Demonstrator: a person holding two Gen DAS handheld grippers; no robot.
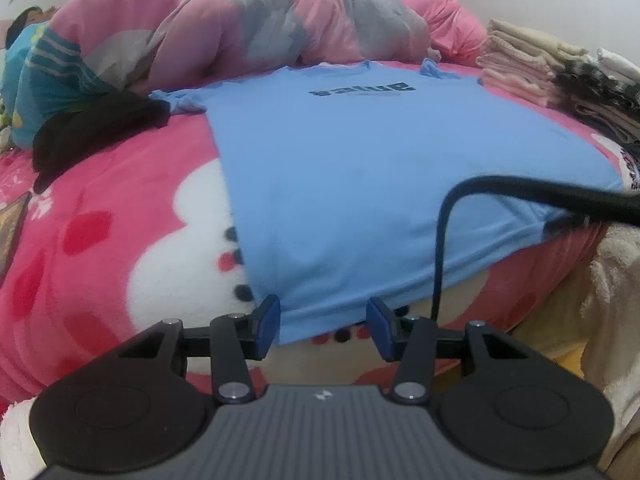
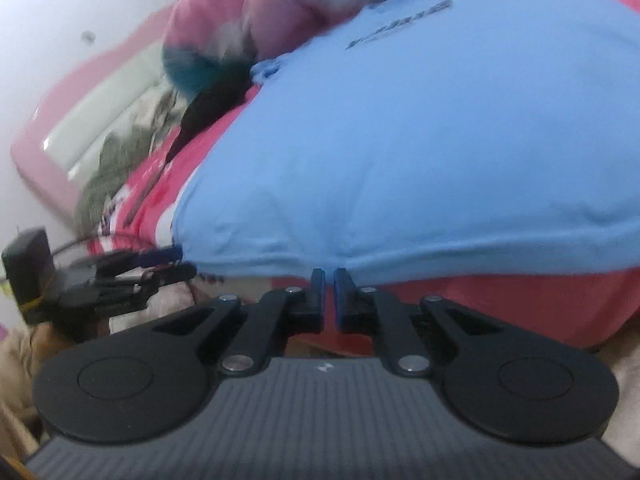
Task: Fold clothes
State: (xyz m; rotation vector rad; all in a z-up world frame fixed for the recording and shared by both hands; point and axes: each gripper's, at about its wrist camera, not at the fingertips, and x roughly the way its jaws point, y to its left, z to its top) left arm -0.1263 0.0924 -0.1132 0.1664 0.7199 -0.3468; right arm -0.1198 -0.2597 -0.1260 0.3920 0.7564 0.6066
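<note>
Light blue T-shirt [image 1: 360, 168]: spread flat, front up, on a pink fleece blanket [image 1: 100, 240] covering the bed; dark printed lettering [image 1: 362, 90] near the far collar end; near hem hangs slightly over the bed edge.

Left gripper [image 1: 323, 322]: jaws apart, blue pads either side of the shirt's near hem corner, the cloth edge between them; whether the pads touch the cloth cannot be told.

Right gripper [image 2: 328, 294]: jaws clenched nearly together on the shirt's hem, the fabric puckered at the pinch point; picture blurred.

Black cable [image 1: 444, 240]: arches across the right of the left wrist view, over the shirt.

Pink and grey quilt [image 1: 260, 28]: bunched along the far side of the bed.

Black garment [image 1: 96, 132]: crumpled, left of the shirt, by its sleeve.

Stack of folded clothes [image 1: 532, 76]: far right of the bed, beside the shirt's shoulder.

Person in teal striped sleeve [image 1: 44, 76]: lying at far left
</note>
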